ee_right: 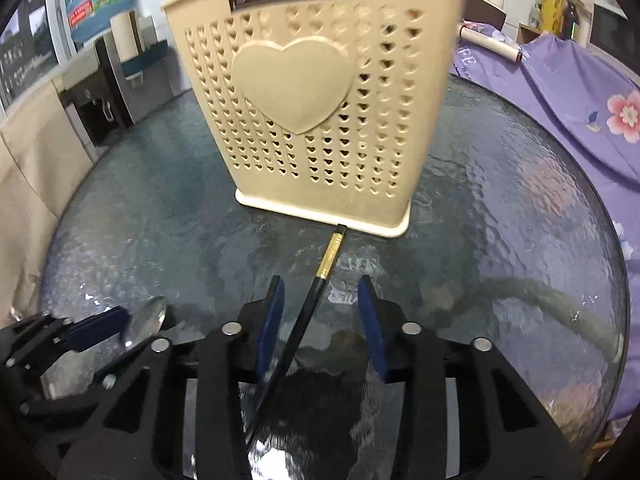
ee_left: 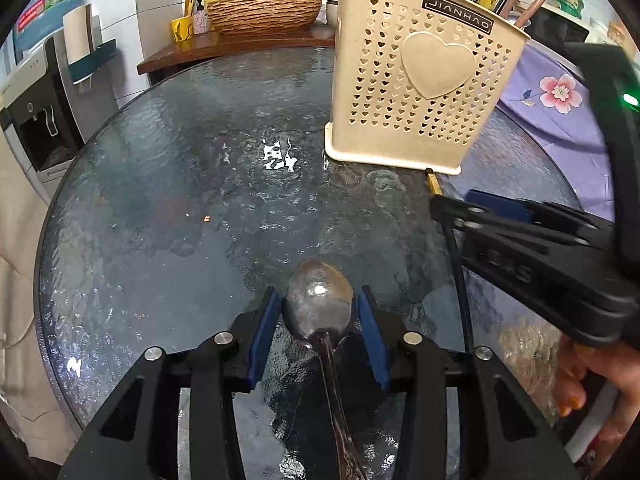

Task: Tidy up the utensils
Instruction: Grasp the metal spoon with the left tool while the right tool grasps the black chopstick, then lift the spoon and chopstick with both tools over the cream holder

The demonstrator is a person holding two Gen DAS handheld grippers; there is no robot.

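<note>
A metal spoon [ee_left: 320,300] lies on the round glass table [ee_left: 180,200], bowl forward, between the blue pads of my left gripper [ee_left: 318,304], which is open around it. A black chopstick with a gold band [ee_right: 316,288] lies on the table, its tip at the foot of the cream heart-patterned utensil holder [ee_right: 312,112]. My right gripper [ee_right: 320,292] is open with the chopstick between its fingers, nearer the left one. The holder [ee_left: 420,80] stands at the far right of the table with wooden chopsticks [ee_left: 536,0] in it. The right gripper also shows in the left wrist view [ee_left: 472,208].
A purple flowered cloth [ee_right: 580,100] covers something to the right of the table. A water dispenser [ee_left: 44,112] stands at the left. A wooden counter with a woven basin [ee_left: 264,12] and bottles lies behind the table. My left gripper with the spoon shows at the left in the right wrist view [ee_right: 120,332].
</note>
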